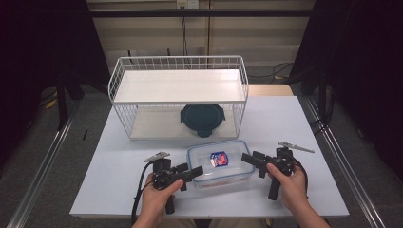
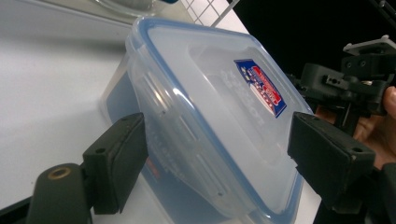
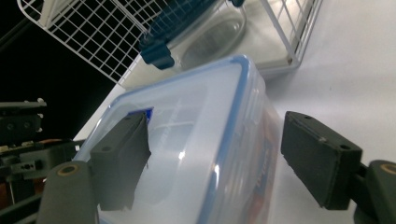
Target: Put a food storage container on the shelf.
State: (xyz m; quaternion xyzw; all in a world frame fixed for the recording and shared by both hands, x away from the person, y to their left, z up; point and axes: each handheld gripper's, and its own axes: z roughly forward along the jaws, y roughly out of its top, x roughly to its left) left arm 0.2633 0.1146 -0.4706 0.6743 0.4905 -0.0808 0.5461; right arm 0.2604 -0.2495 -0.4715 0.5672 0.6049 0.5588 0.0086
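From above, the plastic box [image 1: 219, 164] sits on the bench [image 1: 119, 171] between the left hand-held gripper [image 1: 198, 171] and right hand-held gripper [image 1: 244, 158]. Each gripper view shows spread jaws straddling a box end, not pinching.

The left hand-held gripper [image 2: 215, 161] looks along its two black jaws, which stand wide apart on either side of a clear plastic container [image 2: 205, 121]. The container has a blue-rimmed lid with a red, white and blue sticker [image 2: 261, 87] on top, and it sits on the pale tabletop [image 2: 46, 88]. Neither jaw clearly touches it. To the far right, the other hand-held gripper [image 2: 348, 81] shows against a dark background, held by a hand [image 2: 380, 128]. White wire mesh [image 2: 208, 9] appears at the far edge.
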